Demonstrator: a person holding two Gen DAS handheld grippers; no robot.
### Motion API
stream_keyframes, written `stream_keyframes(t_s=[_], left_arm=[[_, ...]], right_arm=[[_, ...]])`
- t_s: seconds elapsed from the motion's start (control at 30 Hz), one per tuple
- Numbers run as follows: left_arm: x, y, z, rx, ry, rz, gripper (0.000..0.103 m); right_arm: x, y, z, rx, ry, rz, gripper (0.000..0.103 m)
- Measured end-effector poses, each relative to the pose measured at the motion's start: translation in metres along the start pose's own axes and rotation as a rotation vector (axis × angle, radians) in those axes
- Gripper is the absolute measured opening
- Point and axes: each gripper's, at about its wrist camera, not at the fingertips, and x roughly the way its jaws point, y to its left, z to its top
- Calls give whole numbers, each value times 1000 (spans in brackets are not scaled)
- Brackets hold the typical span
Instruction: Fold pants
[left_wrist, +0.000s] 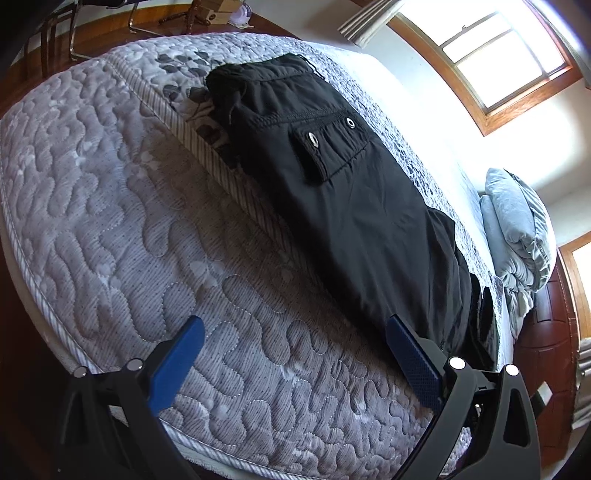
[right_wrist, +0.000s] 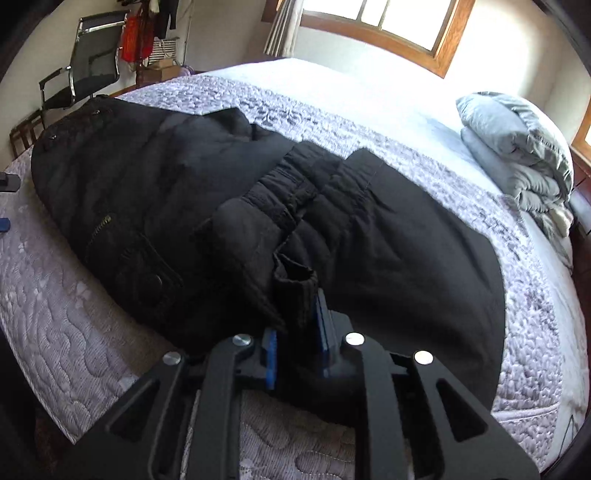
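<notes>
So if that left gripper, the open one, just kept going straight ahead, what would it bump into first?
Most likely the quilted mattress: the left gripper points down at bare quilting, with the black pants lying just to the right. Depth is hard to judge through this lens.

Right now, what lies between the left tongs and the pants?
Only bare quilted mattress, as the left wrist view shows. The open left tongs hover beside the pants; nothing sits between the fingers.

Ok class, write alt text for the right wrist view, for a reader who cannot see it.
The right gripper pinches a bunched fold of black pants, which lie spread across a quilted grey mattress. Behind them sit a folded grey duvet, a bright window and a black chair.
</notes>
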Motion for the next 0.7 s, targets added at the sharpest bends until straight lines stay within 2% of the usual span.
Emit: stream_keyframes(t_s=[0.03, 0.1, 0.13, 0.17, 0.3, 0.37, 0.47, 0.63, 0.7], left_arm=[[0, -1, 0, 0, 1, -1, 99], [1, -4, 0, 0, -1, 2, 99], [1, -4, 0, 0, -1, 4, 99], [2, -5, 1, -1, 1, 4, 99], [2, -3, 2, -8, -1, -4, 99], [2, -1, 2, -9, 1, -6, 99], [3, 1, 0, -10, 4, -8, 99], [5, -2, -4, -8, 12, -17, 99], [5, -2, -4, -6, 14, -18, 99]], right_arm=[[0, -1, -1, 5, -4, 8, 21], [-3, -3, -4, 17, -13, 37, 33], [-6, -5, -5, 36, -14, 78, 44], [-10, -8, -7, 62, -23, 122, 48], [-31, -25, -11, 188, -68, 259, 48], [-39, -35, -13, 255, -84, 314, 52], [-41, -35, -11, 236, -64, 292, 55], [-25, -21, -3, 184, -3, 198, 52], [-17, -22, -5, 174, 14, 178, 39]])
